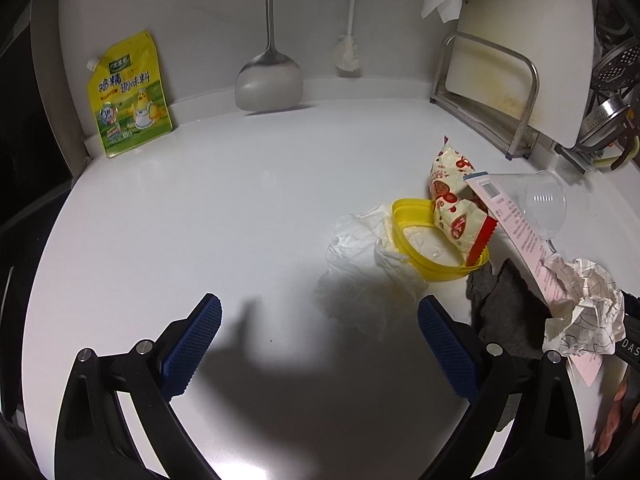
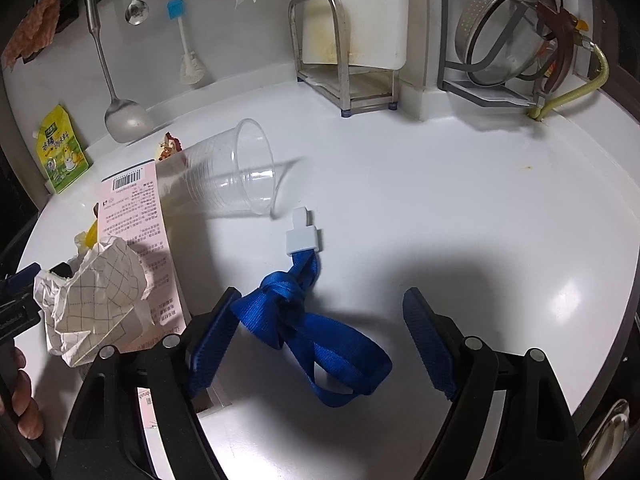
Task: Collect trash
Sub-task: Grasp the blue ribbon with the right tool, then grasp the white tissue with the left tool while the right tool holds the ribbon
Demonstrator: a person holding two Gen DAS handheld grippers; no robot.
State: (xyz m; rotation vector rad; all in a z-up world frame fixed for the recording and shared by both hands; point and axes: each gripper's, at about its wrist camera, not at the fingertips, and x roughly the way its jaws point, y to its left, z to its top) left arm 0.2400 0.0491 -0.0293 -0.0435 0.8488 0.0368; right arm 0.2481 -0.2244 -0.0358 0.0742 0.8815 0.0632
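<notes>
Grey rag [image 1: 508,312] half hidden under papers [image 1: 584,312].

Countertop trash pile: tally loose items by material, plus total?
Paper: 3 – white tissue, crumpled grid paper, pink label card
Plastic: 3 – clear cup, yellow lid, snack wrapper
Fabric: 2 – blue strap, grey cloth
Total: 8
</notes>
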